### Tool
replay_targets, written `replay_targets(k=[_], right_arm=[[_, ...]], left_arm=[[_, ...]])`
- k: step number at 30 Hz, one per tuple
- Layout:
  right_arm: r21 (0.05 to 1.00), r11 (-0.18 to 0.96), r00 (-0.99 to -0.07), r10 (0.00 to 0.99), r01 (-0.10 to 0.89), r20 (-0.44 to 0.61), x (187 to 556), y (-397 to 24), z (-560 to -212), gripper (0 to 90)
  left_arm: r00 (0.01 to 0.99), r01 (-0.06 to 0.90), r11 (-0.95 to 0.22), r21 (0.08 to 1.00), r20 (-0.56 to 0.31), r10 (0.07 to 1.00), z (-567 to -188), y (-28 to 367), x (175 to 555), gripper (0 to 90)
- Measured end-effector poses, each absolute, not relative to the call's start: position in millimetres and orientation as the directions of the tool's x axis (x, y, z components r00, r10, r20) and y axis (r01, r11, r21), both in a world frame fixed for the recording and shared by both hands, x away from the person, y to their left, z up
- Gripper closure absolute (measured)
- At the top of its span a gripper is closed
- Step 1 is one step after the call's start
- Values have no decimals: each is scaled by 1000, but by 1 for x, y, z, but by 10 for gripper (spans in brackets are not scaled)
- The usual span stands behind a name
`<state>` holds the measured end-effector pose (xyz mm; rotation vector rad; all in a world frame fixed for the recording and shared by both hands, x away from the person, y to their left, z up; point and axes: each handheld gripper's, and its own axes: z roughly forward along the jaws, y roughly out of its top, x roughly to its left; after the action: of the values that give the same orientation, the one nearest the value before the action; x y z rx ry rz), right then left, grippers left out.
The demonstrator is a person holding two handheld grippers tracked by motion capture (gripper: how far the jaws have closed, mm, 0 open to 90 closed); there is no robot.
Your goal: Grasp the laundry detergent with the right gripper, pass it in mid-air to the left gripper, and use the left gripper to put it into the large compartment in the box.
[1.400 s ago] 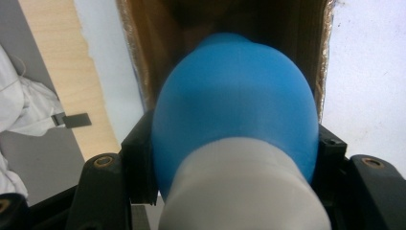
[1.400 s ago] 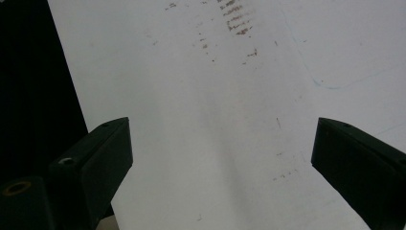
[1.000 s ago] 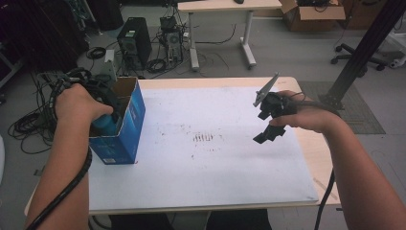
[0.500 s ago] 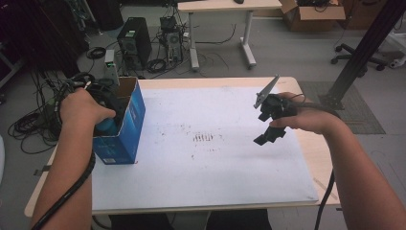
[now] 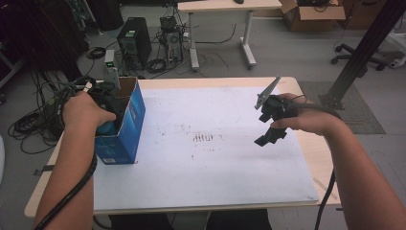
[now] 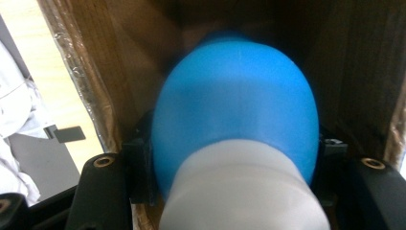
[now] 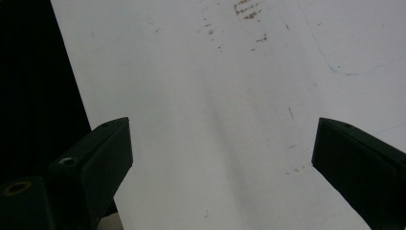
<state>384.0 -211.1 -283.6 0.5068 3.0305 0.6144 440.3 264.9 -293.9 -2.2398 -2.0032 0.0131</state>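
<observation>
Cardboard walls close round the left gripper (image 6: 230,191), which is down inside the open blue box (image 5: 125,125) at the table's left edge; its jaws are clamped on the sides of a blue and white bulb-shaped object (image 6: 237,139), blue at the far end and white nearer the camera. In the high view the left hand (image 5: 86,111) covers the box's open top. The right gripper (image 7: 225,158) hangs above the white table top (image 5: 206,177) on the right side, well apart from the box, with its jaws spread wide and nothing between them. Brownish smudges (image 5: 205,138) mark the middle of the table.
</observation>
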Motion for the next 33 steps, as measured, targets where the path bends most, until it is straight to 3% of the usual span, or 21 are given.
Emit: replay_targets(k=[33], right_arm=[[378,865,-942,327,330,73,386,-218,-290,69]], left_arm=[[117,987,-107,-121,74,990,-296,267,444,373]])
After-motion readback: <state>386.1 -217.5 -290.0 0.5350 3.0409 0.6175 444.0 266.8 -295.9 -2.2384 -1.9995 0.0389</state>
